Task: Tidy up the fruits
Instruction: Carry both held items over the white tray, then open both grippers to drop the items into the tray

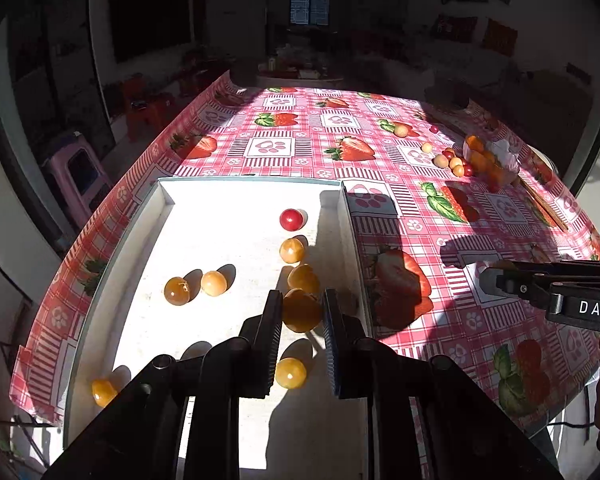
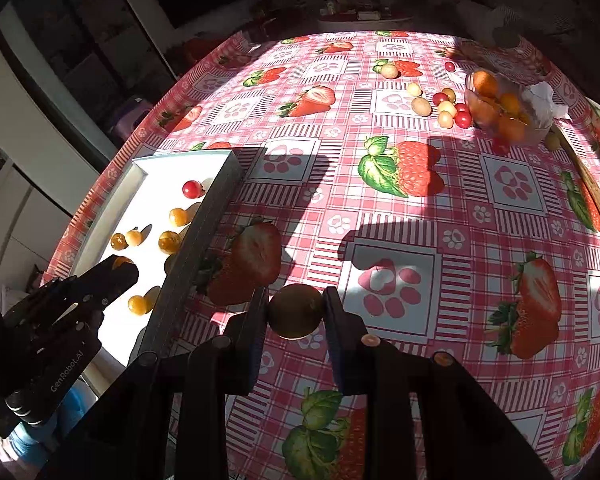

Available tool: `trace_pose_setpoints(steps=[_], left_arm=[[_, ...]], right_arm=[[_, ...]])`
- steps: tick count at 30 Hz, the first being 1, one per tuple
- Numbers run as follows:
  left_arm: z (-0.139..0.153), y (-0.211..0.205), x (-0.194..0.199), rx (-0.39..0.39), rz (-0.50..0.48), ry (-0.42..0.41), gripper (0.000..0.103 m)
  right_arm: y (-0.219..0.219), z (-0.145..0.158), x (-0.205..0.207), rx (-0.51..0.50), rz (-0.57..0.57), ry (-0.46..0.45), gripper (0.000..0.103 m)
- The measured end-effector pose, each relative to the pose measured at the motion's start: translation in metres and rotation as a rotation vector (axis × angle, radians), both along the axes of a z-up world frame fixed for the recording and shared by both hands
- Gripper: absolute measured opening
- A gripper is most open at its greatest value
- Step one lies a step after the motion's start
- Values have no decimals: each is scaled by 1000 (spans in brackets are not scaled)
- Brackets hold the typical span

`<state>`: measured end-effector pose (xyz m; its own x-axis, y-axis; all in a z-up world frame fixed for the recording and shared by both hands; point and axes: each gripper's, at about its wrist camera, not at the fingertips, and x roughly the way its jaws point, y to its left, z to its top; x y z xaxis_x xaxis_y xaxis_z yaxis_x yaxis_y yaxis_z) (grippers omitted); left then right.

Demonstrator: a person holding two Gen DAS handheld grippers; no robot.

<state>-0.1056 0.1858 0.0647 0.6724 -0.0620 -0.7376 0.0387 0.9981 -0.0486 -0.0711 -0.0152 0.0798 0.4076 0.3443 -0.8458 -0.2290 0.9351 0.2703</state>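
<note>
Sunlit strawberry-print cloth covers the desk point(image 2: 420, 208). Left hand-held gripper point(image 1: 300, 312) clamps a round amber fruit point(image 1: 301, 311) above the white shallow tray point(image 1: 220, 216); right hand-held gripper point(image 2: 296, 312) pinches a dull brown fruit point(image 2: 296, 311) right of the tray. Overtight squeezing could burst either; released fruit may roll.

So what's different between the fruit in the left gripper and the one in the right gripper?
The left gripper holds a glossy, orange-yellow fruit over the white tray; the right gripper holds a duller, olive-brown fruit over the tablecloth, outside the tray. The left one is sunlit, while the right one sits mostly in shadow. Both are round and pinched between two fingers.
</note>
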Motion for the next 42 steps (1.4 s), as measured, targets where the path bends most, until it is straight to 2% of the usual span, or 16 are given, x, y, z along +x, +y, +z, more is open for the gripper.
trace_pose_setpoints(steps=[7, 12, 20, 28, 30, 31, 32, 35, 41, 42], left_arm=[[-9, 59, 2, 22, 97, 19, 21], [-24, 86, 11, 32, 143, 76, 21], [-47, 97, 25, 47, 144, 158, 21], [-48, 98, 28, 61, 136, 169, 21], [-48, 98, 28, 82, 147, 167, 35], [-48, 98, 28, 86, 150, 166, 56], [-47, 98, 27, 58, 132, 162, 57], [-46, 96, 26, 97, 146, 155, 57], [-42, 101, 22, 60, 166, 159, 57], [-41, 101, 20, 59, 169, 154, 57]], right_arm=[[55, 2, 10, 1, 81, 14, 30], [97, -2, 14, -12, 155, 22, 30], [148, -20, 18, -53, 228, 53, 30], [168, -41, 21, -121, 263, 81, 30], [173, -41, 18, -152, 278, 54, 31], [176, -41, 17, -166, 289, 47, 32], [177, -40, 16, -170, 298, 44, 37], [178, -37, 12, -170, 311, 31, 49], [170, -16, 2, -158, 309, -32, 74], [168, -12, 0, -156, 307, -42, 75]])
